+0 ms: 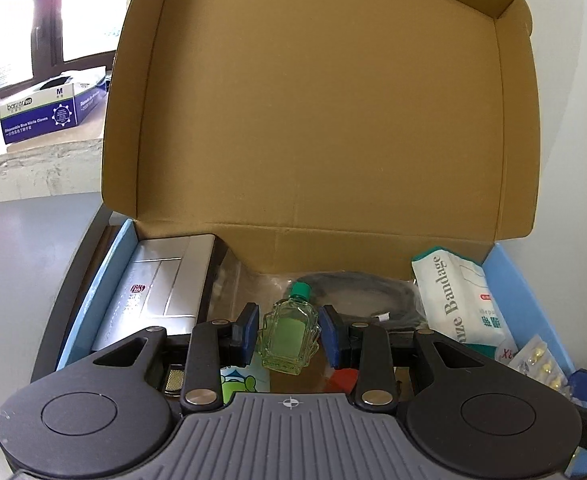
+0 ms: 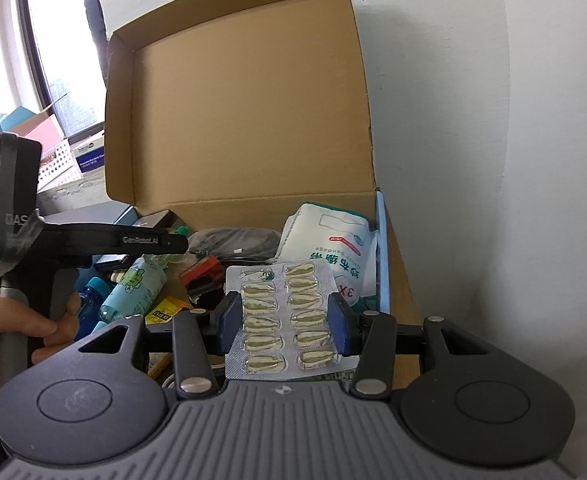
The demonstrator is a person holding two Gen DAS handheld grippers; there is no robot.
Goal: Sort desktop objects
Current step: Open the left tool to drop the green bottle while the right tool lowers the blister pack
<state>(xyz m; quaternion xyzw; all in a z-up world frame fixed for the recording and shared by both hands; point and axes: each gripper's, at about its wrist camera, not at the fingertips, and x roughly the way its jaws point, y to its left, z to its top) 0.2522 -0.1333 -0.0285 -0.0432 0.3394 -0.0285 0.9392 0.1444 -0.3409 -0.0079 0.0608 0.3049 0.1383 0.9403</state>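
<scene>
The cardboard box (image 1: 317, 112) stands with its lid raised upright at the far side, and the desktop things lie packed inside it. A small glass bottle (image 1: 288, 332) with green liquid and a green cap stands between the blue pads of the left tongs (image 1: 289, 334); the pads sit just beside its sides, and whether they actually press it cannot be told. To the left of it in the box lies a flat silver case (image 1: 161, 288), at the far side a coil of black cable (image 1: 357, 296), and to the right a white gauze bandage pack (image 1: 461, 300) leaning against the box's blue right wall.

In the right wrist view the right tongs (image 2: 285, 322) pinch a blister pack of yellowish capsules (image 2: 283, 320) by its two long edges, holding it over the right part of the box, near the gauze bandage pack (image 2: 329, 244). To the left, a hand (image 2: 13, 340) grips the handle of the left tongs (image 2: 153, 240), which reach over the box. Below them lie a pale green bottle with a cartoon frog (image 2: 133, 284) and a blue bottle (image 2: 91, 300). The box sits on a grey bench (image 1: 25, 256), and a box of blue nitrile gloves (image 1: 49, 112) rests on the sill far left.
</scene>
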